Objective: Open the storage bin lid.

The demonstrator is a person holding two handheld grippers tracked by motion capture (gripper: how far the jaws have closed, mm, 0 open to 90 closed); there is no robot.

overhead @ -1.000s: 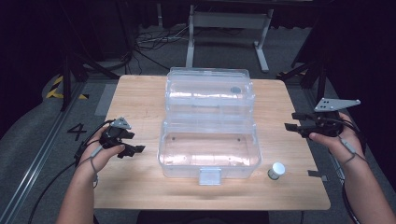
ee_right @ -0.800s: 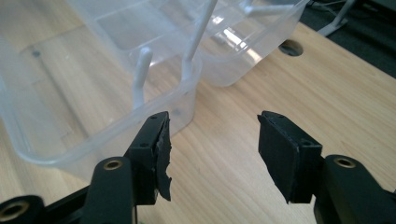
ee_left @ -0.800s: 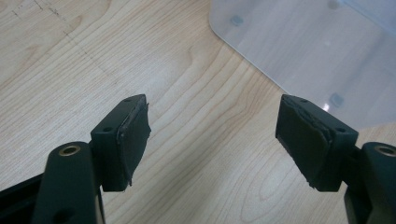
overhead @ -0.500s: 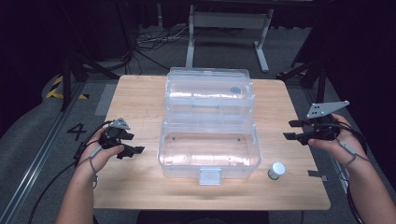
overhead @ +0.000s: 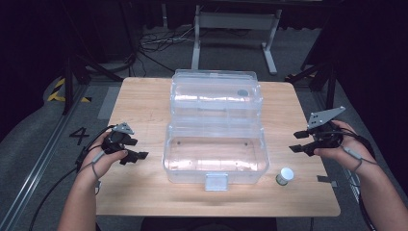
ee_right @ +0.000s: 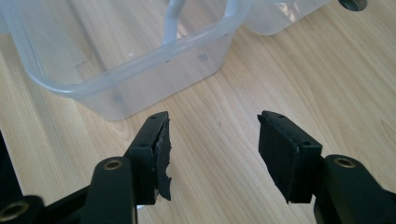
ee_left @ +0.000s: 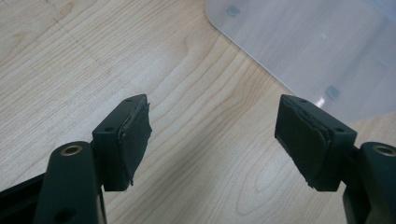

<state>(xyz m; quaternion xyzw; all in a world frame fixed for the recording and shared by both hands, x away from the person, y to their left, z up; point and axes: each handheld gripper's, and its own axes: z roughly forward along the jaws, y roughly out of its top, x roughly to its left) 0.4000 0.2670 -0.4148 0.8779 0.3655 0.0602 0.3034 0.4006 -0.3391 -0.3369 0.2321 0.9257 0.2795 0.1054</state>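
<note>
My left gripper (overhead: 136, 156) spread wide, empty, above bare table (overhead: 144, 106) left of open clear box (overhead: 215, 151). My right gripper (overhead: 297, 147) likewise wide, empty, right of box, near small white-capped jar (overhead: 285, 176).

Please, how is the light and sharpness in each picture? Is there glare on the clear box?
High view: table brightly lit, surroundings dark, white glare streaks on the box. Left gripper view: sharp wood grain, box looks milky, one small glint. Right gripper view: even light, box rim slightly soft, jaws sharp.
</note>
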